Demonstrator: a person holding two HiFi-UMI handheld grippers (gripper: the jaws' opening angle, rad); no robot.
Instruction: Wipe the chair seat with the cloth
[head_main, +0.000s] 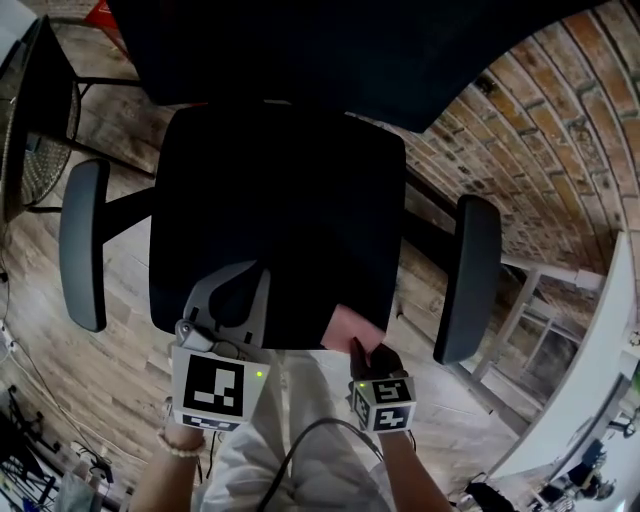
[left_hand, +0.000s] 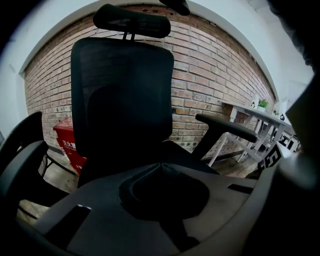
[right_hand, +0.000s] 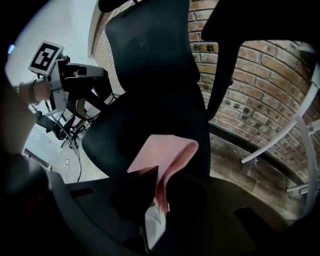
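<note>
The right gripper (right_hand: 159, 192) is shown with its jaws pressed together on a pink cloth (right_hand: 167, 155). The cloth is pinched by one end, and the rest is folded over into a soft loop that stands up away from the jaws. A paler, whitish part of the cloth is seen close to the jaws. In the head view the cloth (head_main: 350, 328) is held by the right gripper (head_main: 362, 350) at the front edge of the chair seat (head_main: 280, 220), near its right front corner. Whether the cloth is touching the seat cannot be told.

The seat is black, broad and squarish. It is flanked by a dark grey left armrest (head_main: 82, 245) and right armrest (head_main: 467, 280). The left gripper (head_main: 240, 285) is held just beside the right one, over the seat's front edge. In its own view the left gripper (left_hand: 161, 170) is seen with its jaws closed tip to tip, with nothing between them. Past them, the tall black backrest (left_hand: 122, 95) and headrest (left_hand: 131, 21) are seen.

A red bin (left_hand: 67, 145) is set on the floor behind the chair, against a brick wall (left_hand: 210, 75); its inside is hidden. A white table (left_hand: 250, 112) is placed at the right, and a wood-plank floor (head_main: 90, 370) is visible below.
</note>
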